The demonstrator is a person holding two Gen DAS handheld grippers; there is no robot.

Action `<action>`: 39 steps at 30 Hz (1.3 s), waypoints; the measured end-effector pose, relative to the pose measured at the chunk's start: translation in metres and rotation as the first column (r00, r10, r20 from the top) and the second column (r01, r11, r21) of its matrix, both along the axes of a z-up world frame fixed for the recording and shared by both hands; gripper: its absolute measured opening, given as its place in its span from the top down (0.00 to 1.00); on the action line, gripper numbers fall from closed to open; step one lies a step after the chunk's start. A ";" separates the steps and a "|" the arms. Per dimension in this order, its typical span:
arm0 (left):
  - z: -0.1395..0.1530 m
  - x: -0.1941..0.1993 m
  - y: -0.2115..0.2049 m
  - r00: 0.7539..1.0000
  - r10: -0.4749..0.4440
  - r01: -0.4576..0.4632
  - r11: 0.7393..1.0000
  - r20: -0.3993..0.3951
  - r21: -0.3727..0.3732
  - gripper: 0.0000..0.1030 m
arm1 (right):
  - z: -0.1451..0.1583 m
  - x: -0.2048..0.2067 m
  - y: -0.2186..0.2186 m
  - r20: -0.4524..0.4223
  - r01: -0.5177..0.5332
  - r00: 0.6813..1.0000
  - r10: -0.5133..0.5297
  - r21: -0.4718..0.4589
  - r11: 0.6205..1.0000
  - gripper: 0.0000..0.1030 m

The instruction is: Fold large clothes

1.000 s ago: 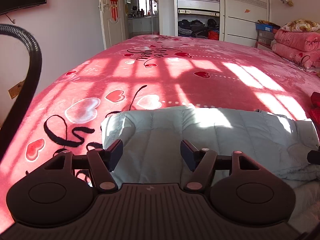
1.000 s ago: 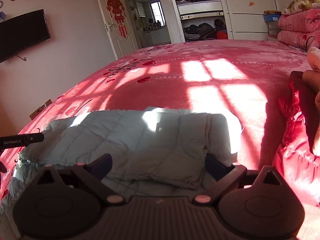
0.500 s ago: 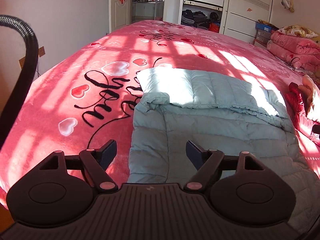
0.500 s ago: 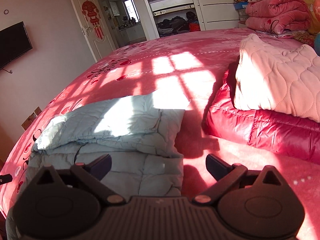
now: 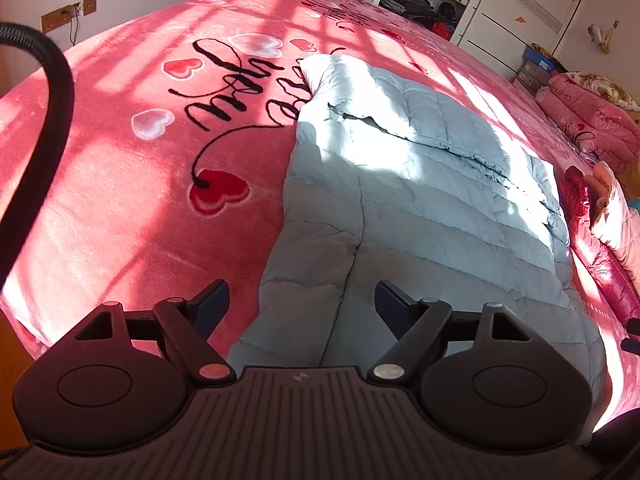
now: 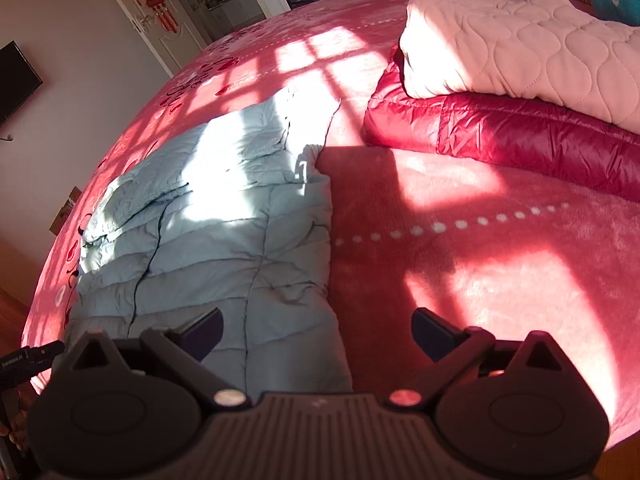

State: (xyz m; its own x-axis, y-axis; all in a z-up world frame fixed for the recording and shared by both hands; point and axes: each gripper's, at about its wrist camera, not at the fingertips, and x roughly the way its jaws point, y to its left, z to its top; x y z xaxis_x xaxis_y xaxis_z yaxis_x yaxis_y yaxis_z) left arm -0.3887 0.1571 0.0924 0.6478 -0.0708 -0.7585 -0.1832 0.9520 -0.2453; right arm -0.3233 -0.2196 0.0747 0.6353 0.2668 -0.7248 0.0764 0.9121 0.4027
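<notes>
A pale blue quilted down jacket [image 5: 420, 200] lies flat on the pink bed, its far part folded over the body. It also shows in the right wrist view [image 6: 224, 224]. My left gripper [image 5: 302, 304] is open and empty, held above the jacket's near left hem. My right gripper [image 6: 316, 330] is open and empty, held above the jacket's near right corner, one finger over the jacket and the other over the blanket.
The pink heart-print blanket [image 5: 120, 208] covers the bed. A folded red down jacket [image 6: 520, 136] with a folded pale pink quilted garment [image 6: 512, 44] on top lies at the right. A black cable [image 5: 48, 128] hangs at the left. Wardrobes [image 5: 520, 4] stand at the back.
Both grippers have pulled back and risen toward the near edge of the bed, now looking down on the jacket. Both stay open and empty. The jacket's far part stays folded over.
</notes>
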 end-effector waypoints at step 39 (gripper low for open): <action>-0.023 -0.027 -0.060 0.958 -0.263 0.269 0.962 -0.111 0.038 0.33 | -0.042 0.007 0.064 -0.197 -0.368 0.909 0.367 0.035 0.929 0.42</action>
